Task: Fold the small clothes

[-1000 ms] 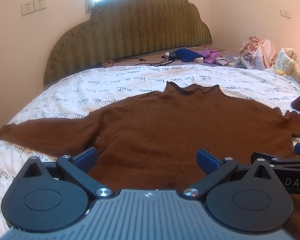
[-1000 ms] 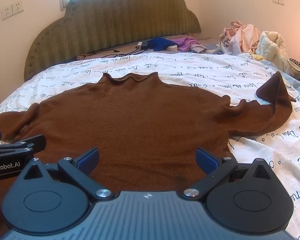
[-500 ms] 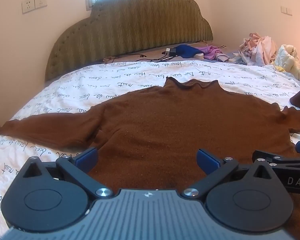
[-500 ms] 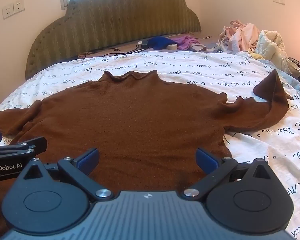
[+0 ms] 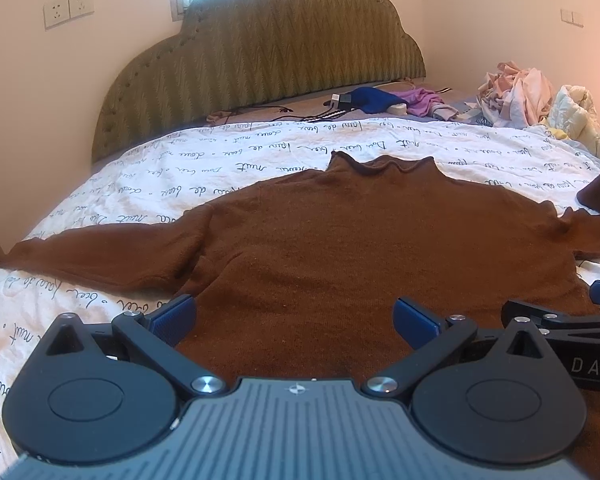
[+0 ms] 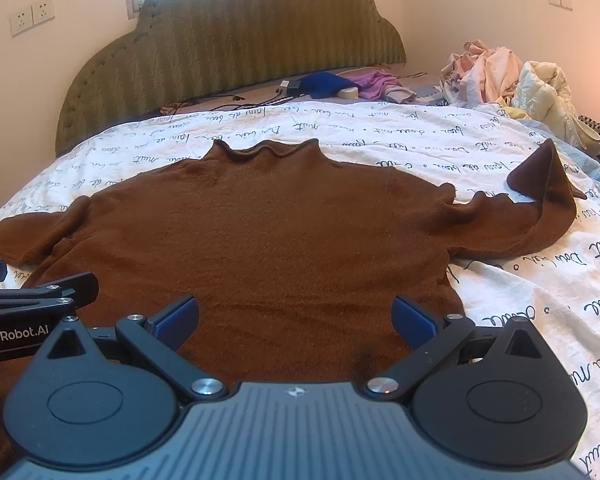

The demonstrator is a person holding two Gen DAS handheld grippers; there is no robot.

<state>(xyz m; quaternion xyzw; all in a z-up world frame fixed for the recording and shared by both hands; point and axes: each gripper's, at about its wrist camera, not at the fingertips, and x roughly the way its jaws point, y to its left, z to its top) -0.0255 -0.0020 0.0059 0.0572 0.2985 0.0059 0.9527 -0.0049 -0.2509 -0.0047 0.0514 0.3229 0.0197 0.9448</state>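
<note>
Both cameras have drawn back and risen a little since a second ago, so more of the brown knitted turtleneck sweater (image 5: pixel 340 248) now shows, lying face-down or face-up (I cannot tell which) flat on the bed's white sheet printed with black cursive script (image 5: pixel 228 168). At the left, its left sleeve (image 5: pixel 100 256) stretches straight out toward the bed edge. The left gripper (image 5: pixel 294 318) hovers over the hem with its blue-padded jaws spread wide and nothing between them; the right gripper (image 6: pixel 294 316) beside it is likewise wide open and empty. Further right, the other sleeve (image 6: pixel 540 216) is bent back on itself, its cuff standing up in a peak. Soft, limp and light, the knit will likely sag and stretch if lifted by one point, so pinching a sleeve at the cuff and shoulder seam looks the safest hold. A heap of pale crumpled clothes (image 6: pixel 500 76) sits at the far right.
</note>
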